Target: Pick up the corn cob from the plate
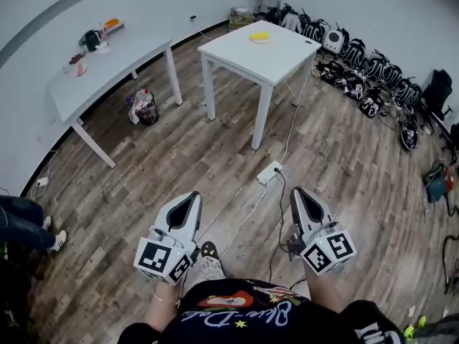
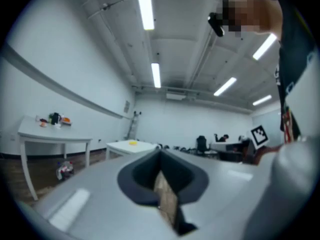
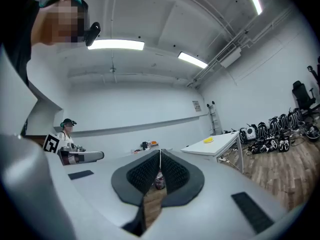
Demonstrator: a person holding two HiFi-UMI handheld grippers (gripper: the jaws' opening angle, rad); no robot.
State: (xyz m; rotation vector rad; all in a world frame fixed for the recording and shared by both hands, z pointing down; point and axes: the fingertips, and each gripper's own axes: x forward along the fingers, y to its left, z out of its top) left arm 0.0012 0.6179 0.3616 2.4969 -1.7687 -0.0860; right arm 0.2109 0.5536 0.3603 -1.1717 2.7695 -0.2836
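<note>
Closest to the head camera is the person's black printed shirt (image 1: pixel 244 314), and just ahead of it both hands hold their tools out level over the wood floor (image 1: pixel 143 163). On the left gripper (image 1: pixel 195 196) the dark pads are pressed together at the tip, with nothing between them; its own view shows only floor through the slot lower down. On the right gripper (image 1: pixel 297 190) the ribbed pads likewise meet edge to edge and carry nothing. Each tool has its marker cube at the rear, nearest the body.

Well apart from both grippers, across the room, stands a white table (image 1: pixel 237 52). On its far part lies the plate (image 1: pixel 259 37), a small yellow patch; the corn cob cannot be told apart from it at this range. Neither gripper is near it.

Between the grippers and that table a power strip (image 1: pixel 269 172) lies on the floor. To the left a second table (image 1: pixel 107 67) stands against the wall with small items on top, and a bag (image 1: pixel 143 107) sits on the floor beside it. Backpacks (image 1: pixel 358 56) line the far right wall
</note>
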